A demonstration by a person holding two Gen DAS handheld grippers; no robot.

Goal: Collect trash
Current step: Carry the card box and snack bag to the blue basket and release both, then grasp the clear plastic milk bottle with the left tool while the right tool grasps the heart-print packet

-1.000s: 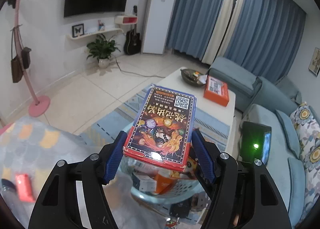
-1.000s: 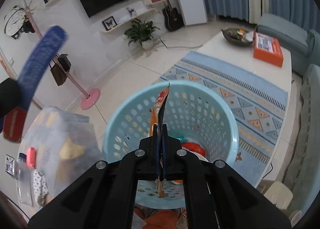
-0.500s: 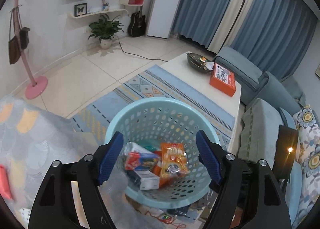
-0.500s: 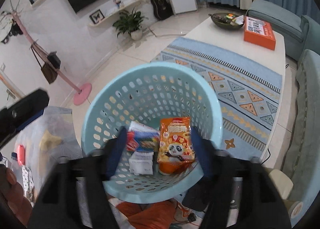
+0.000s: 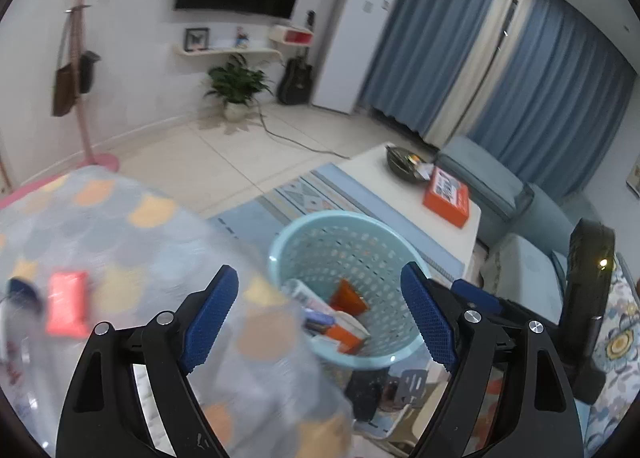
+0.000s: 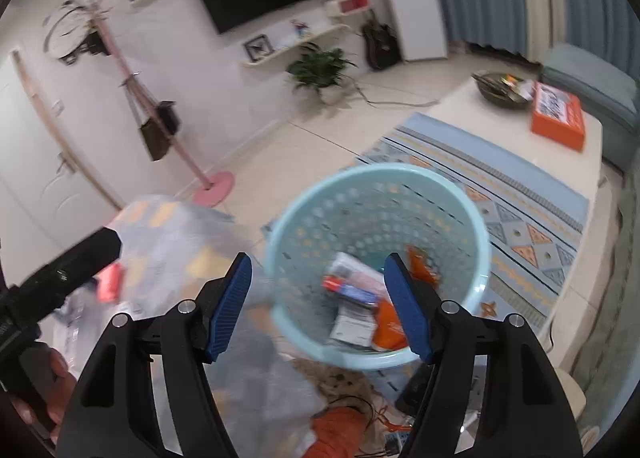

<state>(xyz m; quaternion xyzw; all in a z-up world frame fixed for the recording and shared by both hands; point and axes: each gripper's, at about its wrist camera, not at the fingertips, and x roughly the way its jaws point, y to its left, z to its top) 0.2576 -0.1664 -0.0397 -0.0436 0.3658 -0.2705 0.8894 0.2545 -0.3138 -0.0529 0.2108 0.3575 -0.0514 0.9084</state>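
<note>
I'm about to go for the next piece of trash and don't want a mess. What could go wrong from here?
1. The red packet lies on a covered table beside the basket; both views are blurred, so a hasty reach might miss it.
2. The left gripper and right gripper are open and close together, so they could collide.
3. The basket's rim sits near the table edge; a swing could knock it over.

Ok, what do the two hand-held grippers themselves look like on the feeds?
Both match. The left hand-held gripper and the right hand-held gripper have matte black angular linkage arms with silver round pivot screws. Each finger ends in a blue pad with a fine cross-hatched grip texture. No cables or markings show on them.
</note>
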